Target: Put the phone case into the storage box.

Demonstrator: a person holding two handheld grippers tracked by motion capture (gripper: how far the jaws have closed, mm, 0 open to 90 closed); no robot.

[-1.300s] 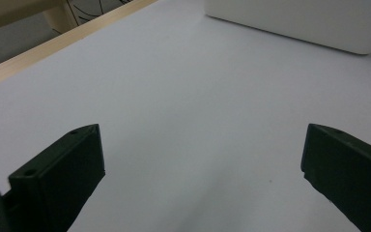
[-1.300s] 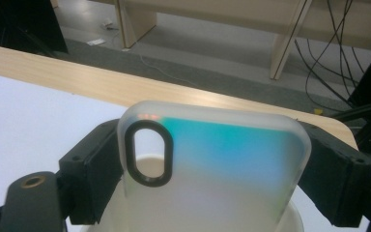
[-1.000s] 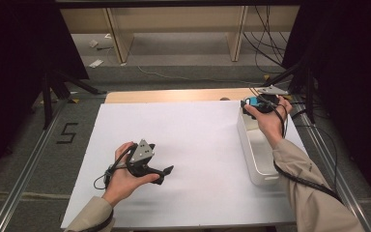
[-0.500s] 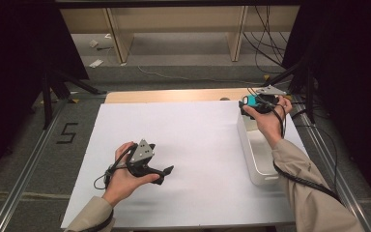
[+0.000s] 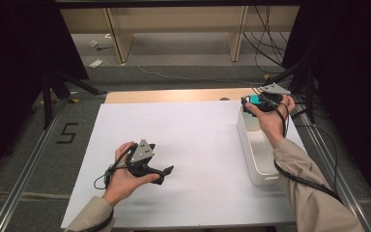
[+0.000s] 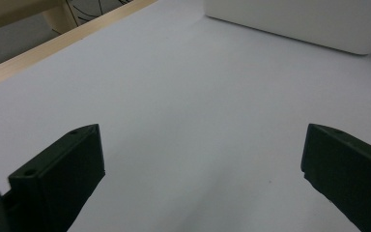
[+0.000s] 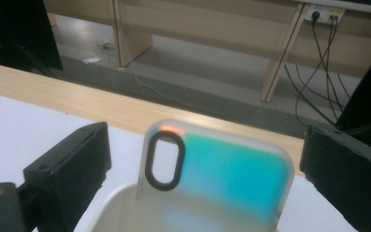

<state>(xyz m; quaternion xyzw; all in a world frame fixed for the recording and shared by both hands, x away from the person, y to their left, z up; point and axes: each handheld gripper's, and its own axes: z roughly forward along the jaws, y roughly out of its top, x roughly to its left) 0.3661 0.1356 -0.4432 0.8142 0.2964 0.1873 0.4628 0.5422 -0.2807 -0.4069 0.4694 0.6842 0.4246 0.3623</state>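
Note:
A teal phone case (image 7: 222,174) with a clear rim and an oval camera hole stands upright at the far end of the white tray (image 7: 121,208). My right gripper (image 7: 203,164) is open, one jaw on each side of the case with a gap at both. In the high view the case (image 5: 254,99) shows as a teal patch just ahead of the right gripper (image 5: 263,104) at the tray's far end (image 5: 247,137). The left gripper (image 5: 166,171) rests open on the white table sheet (image 5: 193,140); nothing lies between its jaws (image 6: 203,164).
The long white tray (image 6: 299,21) lies along the sheet's right edge. A wooden table strip (image 5: 174,95) runs behind the sheet. Beyond it are wooden furniture legs (image 7: 280,53) and cables (image 7: 319,63) on the floor. Metal rails (image 5: 24,179) flank the table.

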